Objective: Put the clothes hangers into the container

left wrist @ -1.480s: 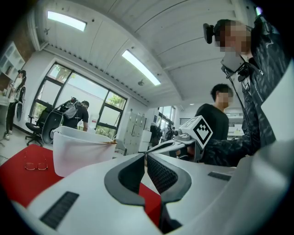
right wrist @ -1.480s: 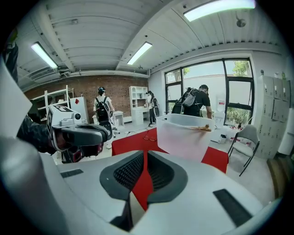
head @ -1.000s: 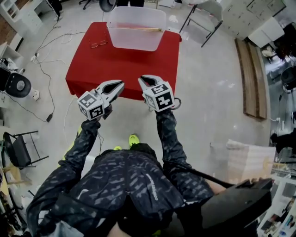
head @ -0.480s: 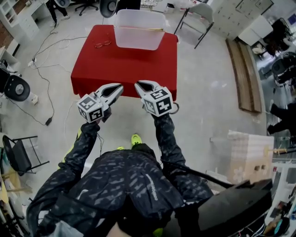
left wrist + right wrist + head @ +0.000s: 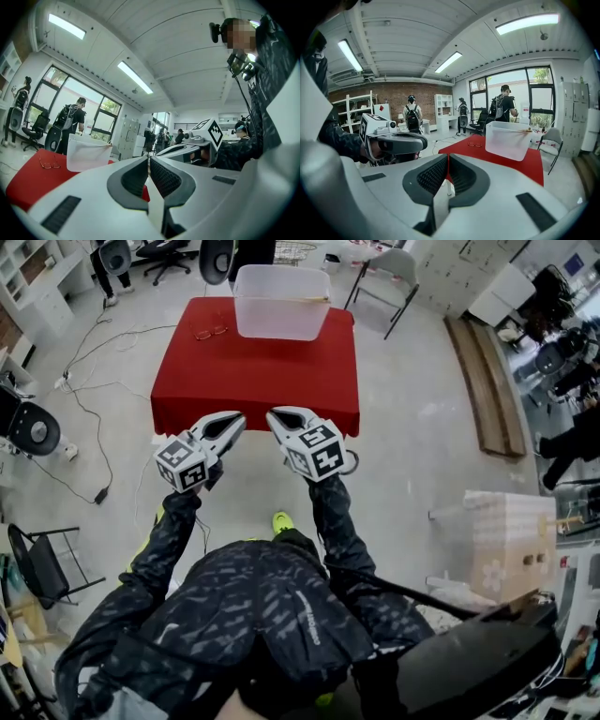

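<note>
The translucent container (image 5: 279,326) stands at the far edge of the red table (image 5: 253,376), with 1 thin wooden hanger (image 5: 302,299) along its far rim. The head view shows its open top, the gripper views only its side wall. The left gripper (image 5: 238,418) and right gripper (image 5: 273,414) hover off the table's near edge, well apart from the container, both clenched on nothing.

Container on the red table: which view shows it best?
Right gripper view: the container appears largest, side-on, unobstructed. Head view shows it small from above; left gripper view shows it small, left of the jaws.
</note>
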Demonstrator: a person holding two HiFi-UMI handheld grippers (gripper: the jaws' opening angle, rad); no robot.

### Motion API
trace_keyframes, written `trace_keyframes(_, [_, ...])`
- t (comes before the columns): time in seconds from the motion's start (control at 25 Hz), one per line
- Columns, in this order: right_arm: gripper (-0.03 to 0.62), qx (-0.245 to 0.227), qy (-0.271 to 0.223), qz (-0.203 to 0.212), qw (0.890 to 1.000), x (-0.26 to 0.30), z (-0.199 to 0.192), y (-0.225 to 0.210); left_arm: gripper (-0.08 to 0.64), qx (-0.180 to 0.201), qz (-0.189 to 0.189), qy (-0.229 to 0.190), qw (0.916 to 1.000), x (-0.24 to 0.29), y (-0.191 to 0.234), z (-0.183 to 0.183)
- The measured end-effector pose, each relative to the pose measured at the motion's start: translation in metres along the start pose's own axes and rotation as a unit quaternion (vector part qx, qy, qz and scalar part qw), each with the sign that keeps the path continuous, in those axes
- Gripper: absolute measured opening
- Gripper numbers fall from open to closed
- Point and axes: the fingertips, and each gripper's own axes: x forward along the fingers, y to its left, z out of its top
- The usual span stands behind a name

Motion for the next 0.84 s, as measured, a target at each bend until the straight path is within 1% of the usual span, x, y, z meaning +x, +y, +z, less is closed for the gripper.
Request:
trace_keyframes(0.16, [0.020, -0.011, -0.003, -0.003, 1.000, -0.004, 0.003, 0.006, 0.014, 0.016, -0.004, 0.000, 0.9999, 0.000, -0.007, 0.006])
trace_keyframes(0.32, [0.020, -0.017, -0.012, -0.007, 1.000, -0.010, 0.009, 0.007, 0.014, 0.026, 0.000, -0.002, 0.9996, 0.004, -0.010, 0.014])
trace_keyframes(0.84, [0.020, -0.020, 0.000, -0.009, 1.000, -0.010, 0.004, 0.002, 0.014, 0.024, -0.005, 0.002, 0.9997, 0.011, -0.011, 0.012])
